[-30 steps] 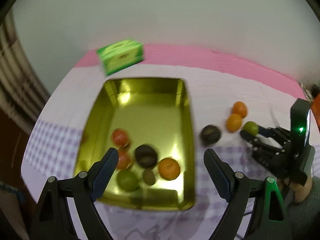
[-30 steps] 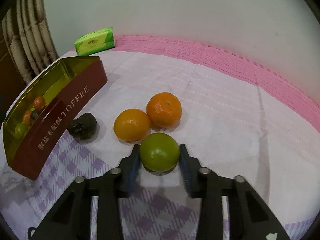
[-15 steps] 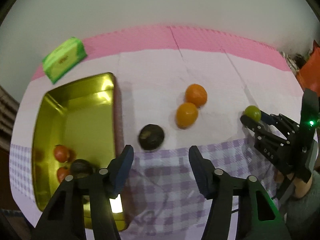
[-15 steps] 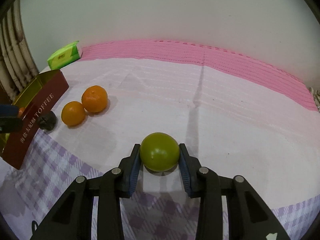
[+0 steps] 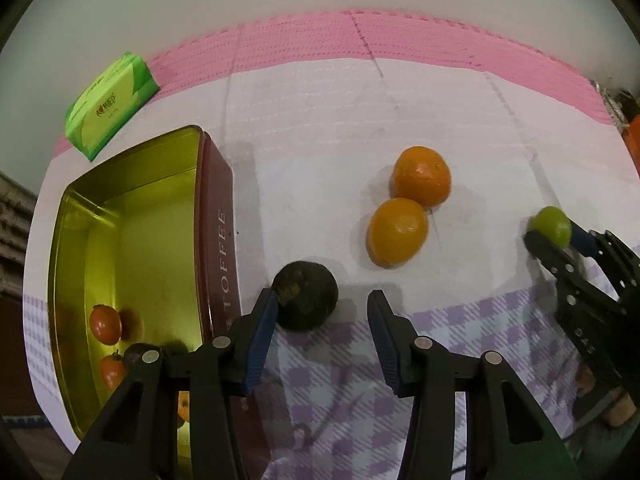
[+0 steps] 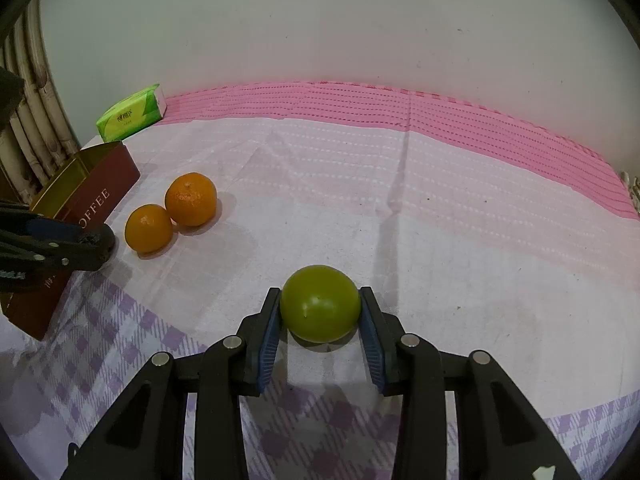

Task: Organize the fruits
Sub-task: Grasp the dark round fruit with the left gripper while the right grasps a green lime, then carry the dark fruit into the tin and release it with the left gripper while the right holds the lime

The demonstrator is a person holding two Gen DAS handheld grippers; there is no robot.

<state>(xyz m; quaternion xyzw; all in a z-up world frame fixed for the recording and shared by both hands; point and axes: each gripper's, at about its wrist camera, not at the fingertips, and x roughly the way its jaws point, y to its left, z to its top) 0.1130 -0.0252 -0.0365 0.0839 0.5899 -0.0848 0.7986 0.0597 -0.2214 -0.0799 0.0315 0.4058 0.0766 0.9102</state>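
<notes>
The dark fruit (image 5: 307, 295) sits on the tabletop (image 5: 320, 120) just beside the toffee tin (image 5: 218, 232), at its three o'clock. The left claw (image 5: 322, 312) has just been closing and stands narrowed around it, one pad touching, the other clear. Closing off-centre could nudge it away toward the two oranges (image 5: 398, 232) at one o'clock. The right claw (image 6: 320, 316) grips a green fruit (image 6: 320, 302).

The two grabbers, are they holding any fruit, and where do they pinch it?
The right gripper pinches the green fruit by its two sides. The left gripper holds nothing yet: its jaws have been closing around the dark fruit.
</notes>
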